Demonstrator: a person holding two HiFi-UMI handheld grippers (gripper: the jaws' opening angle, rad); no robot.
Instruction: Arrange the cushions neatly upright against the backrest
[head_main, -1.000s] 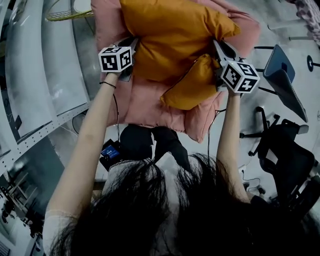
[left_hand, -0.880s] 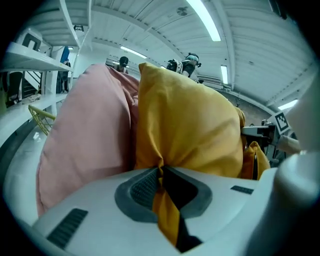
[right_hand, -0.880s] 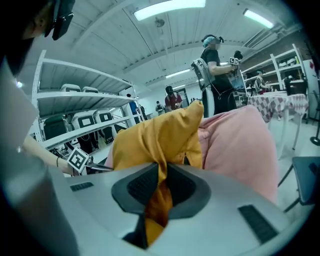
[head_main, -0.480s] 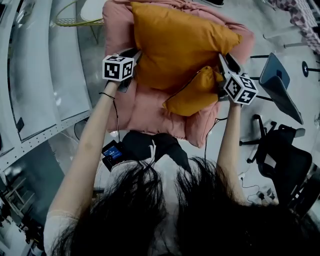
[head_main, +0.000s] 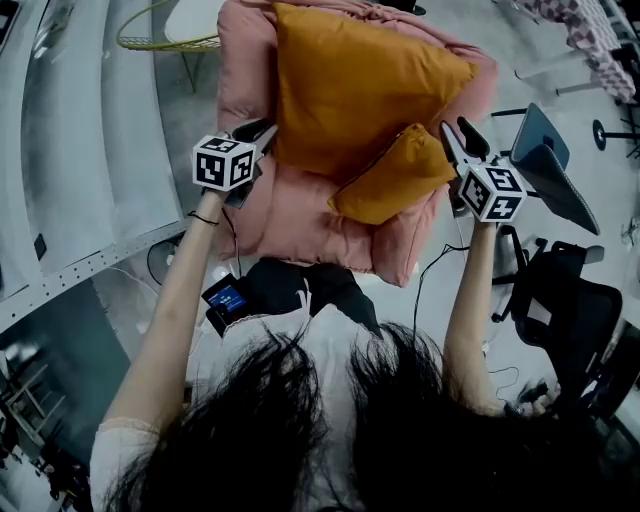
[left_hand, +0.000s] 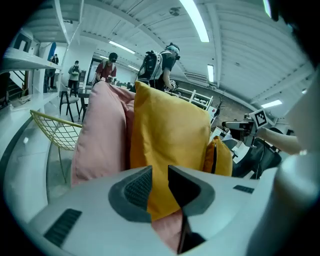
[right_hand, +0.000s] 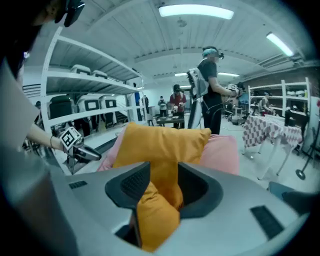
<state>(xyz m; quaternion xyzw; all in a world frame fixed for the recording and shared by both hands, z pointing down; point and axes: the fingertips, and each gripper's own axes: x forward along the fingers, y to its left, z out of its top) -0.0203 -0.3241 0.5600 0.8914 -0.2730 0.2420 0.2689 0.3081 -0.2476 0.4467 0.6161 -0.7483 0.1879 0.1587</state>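
A big orange cushion (head_main: 360, 90) (left_hand: 170, 130) (right_hand: 160, 142) stands upright against the back of a pink armchair (head_main: 300, 215) (left_hand: 100, 130). A small orange cushion (head_main: 395, 180) (right_hand: 155, 215) leans on its front right. My left gripper (head_main: 255, 133) (left_hand: 159, 176) hangs just off the big cushion's left edge. Its jaws are a narrow slit apart, with nothing pinched. My right gripper (head_main: 457, 137) (right_hand: 162, 175) is at the small cushion's right end. Its jaws are opening and the cushion's corner lies loose between them.
A yellow wire chair (head_main: 160, 40) (left_hand: 52, 132) stands behind the armchair on the left. White shelving (head_main: 60, 150) runs along the left. A black office chair (head_main: 570, 310) and a grey-blue seat (head_main: 550, 160) are to the right. People (right_hand: 210, 85) stand in the background.
Both grippers were shut on the cushions' edges. They have let go, opened and drawn back slightly. The cushions have settled on the armchair.
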